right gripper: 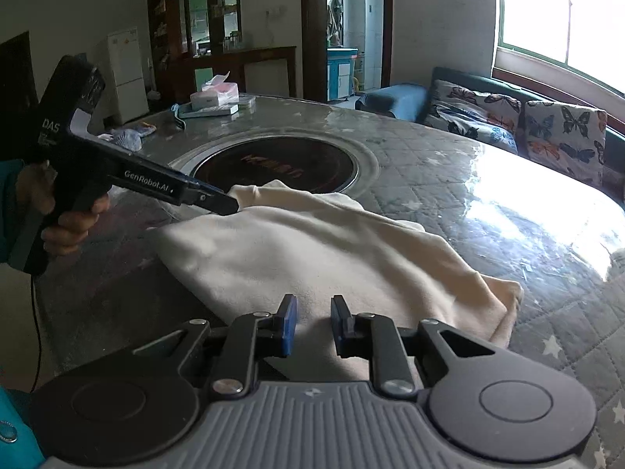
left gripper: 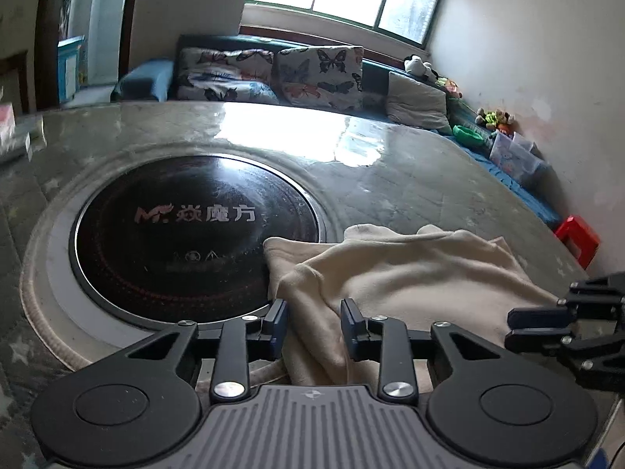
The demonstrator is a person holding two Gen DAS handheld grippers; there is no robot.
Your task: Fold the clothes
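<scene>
A cream garment (left gripper: 410,269) (right gripper: 312,250) lies rumpled on the quilt-covered round table (left gripper: 390,179), its far edge overlapping the black round cooktop (left gripper: 195,230) (right gripper: 281,164) set into the middle. My left gripper (left gripper: 314,322) has a ridge of the cloth filling the gap between its blue pads. In the right wrist view the left gripper (right gripper: 230,205), held by a hand (right gripper: 66,230), meets a raised corner of the garment. My right gripper (right gripper: 313,322) sits at the garment's near edge with a narrow gap and cloth between its pads. From the left wrist view the right gripper (left gripper: 511,328) shows side-on at the cloth's right edge.
A tissue box (right gripper: 215,93) and a blue bundle (right gripper: 129,136) sit at the table's far side. A sofa with butterfly cushions (left gripper: 273,74) runs under the window. A red stool (left gripper: 578,238) and a clear storage box (left gripper: 515,156) stand by the wall.
</scene>
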